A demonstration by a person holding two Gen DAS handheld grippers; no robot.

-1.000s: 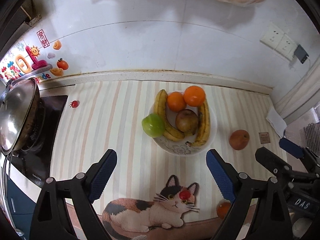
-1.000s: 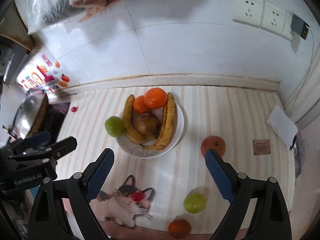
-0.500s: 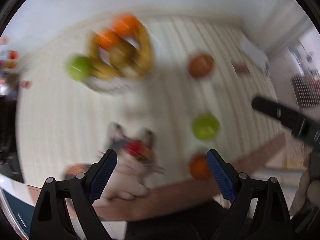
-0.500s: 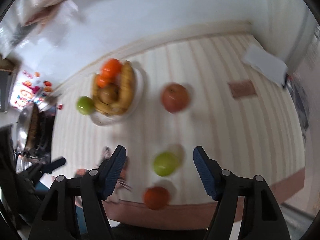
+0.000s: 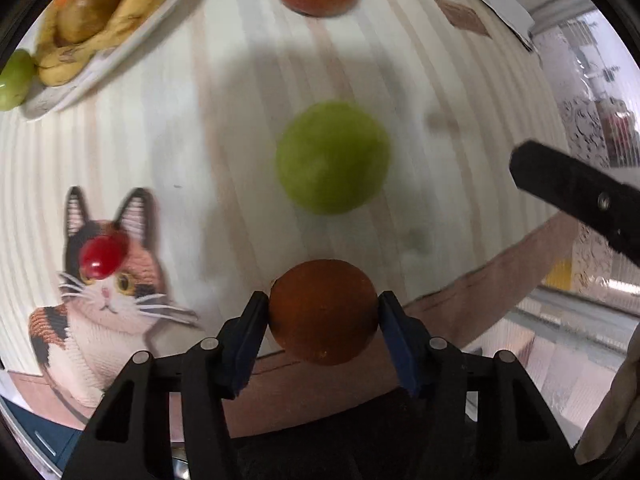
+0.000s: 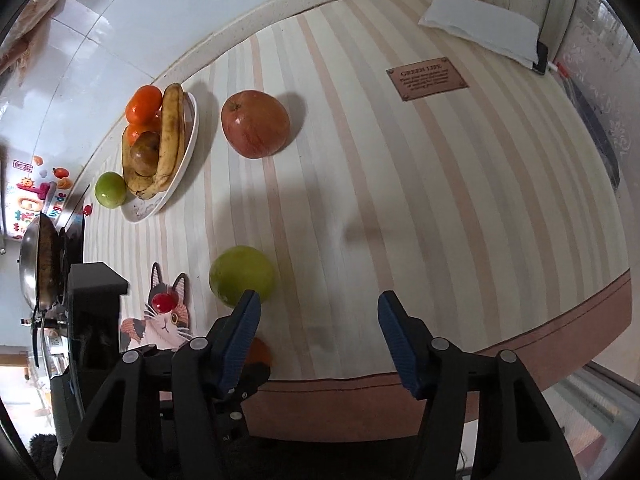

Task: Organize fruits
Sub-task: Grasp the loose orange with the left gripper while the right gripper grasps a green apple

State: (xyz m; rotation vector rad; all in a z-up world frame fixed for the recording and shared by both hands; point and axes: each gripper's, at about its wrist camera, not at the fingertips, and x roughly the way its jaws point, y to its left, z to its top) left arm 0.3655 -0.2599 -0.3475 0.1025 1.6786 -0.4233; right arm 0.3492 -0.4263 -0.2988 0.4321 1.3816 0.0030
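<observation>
Our left claw (image 5: pixel 323 312) is closing with the orange (image 5: pixel 323 312) between its blue pads, which touch it on both sides at the tabletop's (image 6: pixel 400 184) near edge. Our right claw (image 6: pixel 318 320) is closing too, jaws still apart over bare tabletop, the green apple (image 6: pixel 241 275) just beyond its left pad.

White tiled wall (image 6: pixel 132 20), striped countertop (image 6: pixel 400 200), stovetop (image 6: pixel 74 232) at left, soft daylight

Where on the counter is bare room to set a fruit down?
Bare striped mat between the red apple, brown label and front edge. Crowded at the plate and around the green fruit and cat print.
</observation>
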